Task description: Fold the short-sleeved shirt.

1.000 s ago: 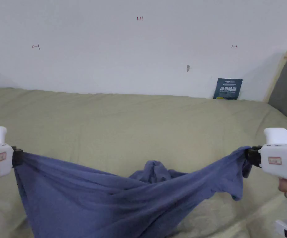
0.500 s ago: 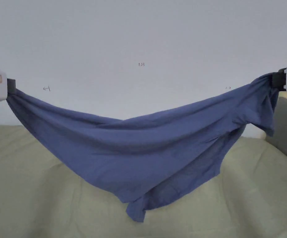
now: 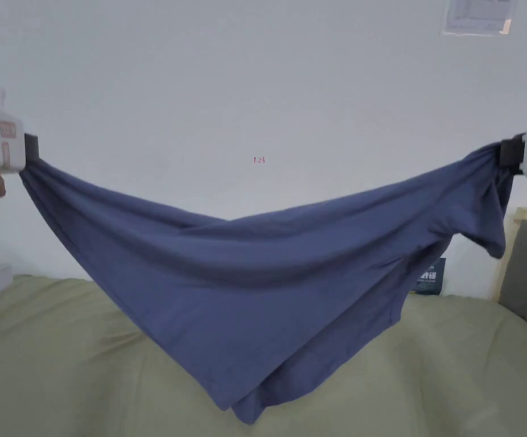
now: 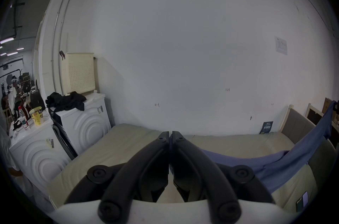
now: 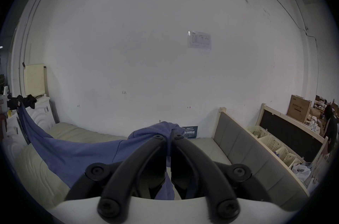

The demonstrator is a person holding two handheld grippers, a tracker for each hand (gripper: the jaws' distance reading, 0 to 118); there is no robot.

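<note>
The blue short-sleeved shirt hangs stretched in the air above the bed, sagging to a point in the middle, with no fold made yet, so by my reckoning the whole folding job is left. The left hand-held gripper and right hand-held gripper each pinch an upper end of it, jaws clamped tight on cloth. Small red marks on the wall and a dark blue card carry writing too small to make out.

The plain slate-blue cotton short-sleeved shirt shows no pattern. The soft padded bed is pale olive-green. The smooth painted wall is white.
</note>
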